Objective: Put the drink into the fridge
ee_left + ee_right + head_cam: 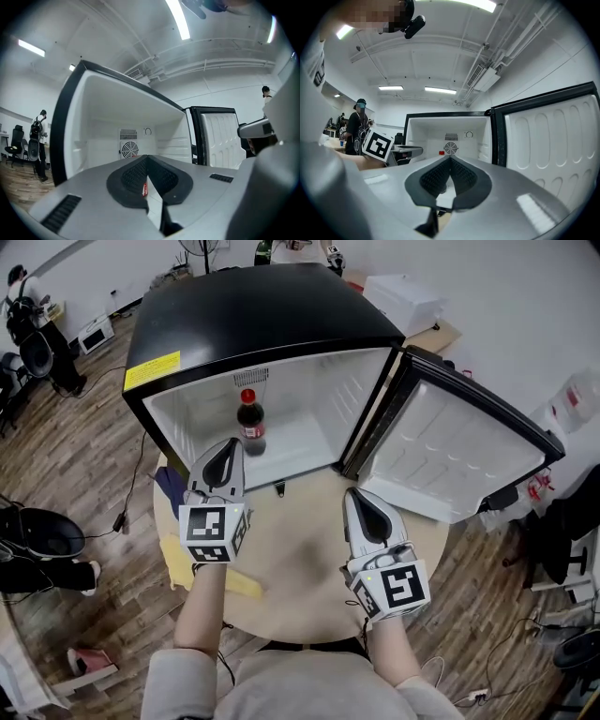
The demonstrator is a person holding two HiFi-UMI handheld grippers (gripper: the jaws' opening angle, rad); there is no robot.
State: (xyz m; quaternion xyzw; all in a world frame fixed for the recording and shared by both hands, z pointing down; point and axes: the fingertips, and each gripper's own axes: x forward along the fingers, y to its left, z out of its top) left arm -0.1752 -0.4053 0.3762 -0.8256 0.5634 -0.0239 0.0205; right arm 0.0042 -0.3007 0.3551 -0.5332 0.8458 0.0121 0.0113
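A cola bottle (249, 423) with a red cap stands upright inside the open black mini fridge (262, 324), left of the middle of its white floor. My left gripper (228, 448) is just in front of the bottle at the fridge's opening, apart from it, jaws shut and empty. In the left gripper view (147, 157) a sliver of the bottle's red label (145, 188) shows through the slit below the tips. My right gripper (357, 495) hangs over the round table (300, 568), also shut and empty. The right gripper view (450, 158) shows the red cap (441, 153) inside the fridge.
The fridge door (450, 456) stands swung open to the right, close to my right gripper. A yellow cloth (234, 585) and a dark blue item (169, 486) lie at the table's left edge. A person (19, 287) stands far left; cables trail on the wooden floor.
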